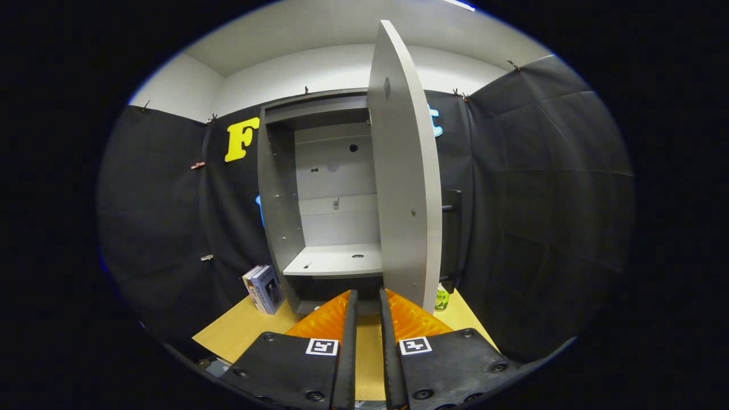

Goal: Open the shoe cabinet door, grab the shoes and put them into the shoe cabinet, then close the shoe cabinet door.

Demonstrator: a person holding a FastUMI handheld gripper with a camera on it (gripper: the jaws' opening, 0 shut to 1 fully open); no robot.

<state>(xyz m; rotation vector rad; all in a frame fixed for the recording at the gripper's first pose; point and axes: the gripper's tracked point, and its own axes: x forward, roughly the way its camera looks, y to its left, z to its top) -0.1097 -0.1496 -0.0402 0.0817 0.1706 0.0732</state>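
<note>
- My fingers point(348, 341) sat at the bottom centre of the frame, drawn close with only a narrow strip of table showing between them, and they pinched nothing.
- The gripper point(367, 297) pointed straight ahead at the foot of the shoe cabinet point(278, 216), its tips just short of the cabinet's base.
- Under and ahead of me lay the wooden table point(245, 330), bare where I could see it at the lower left.
- The cabinet door point(405, 188) stood open, swung out toward me on the right side of the cabinet, and I saw it nearly edge-on. Its long axis ran upright, from just beyond my right finger up to the top centre of the frame.
- Left of the door, the cabinet's inside was open to me at centre frame, with one pale shelf point(336, 262) lying flat just above my fingertips and nothing resting on it.
- I judged the door step done. Where the shoes lay, and which way they pointed, I could not tell, so I judged that finding them came next.
- The relation that mattered was that the opening lay dead ahead and slightly left of my fingers, with the door's edge close on the right and easy to clip.
- A few books point(263, 289) leaned beside the cabinet at lower left, and a small green bottle point(442, 298) stood behind the door's foot at lower right.
</note>
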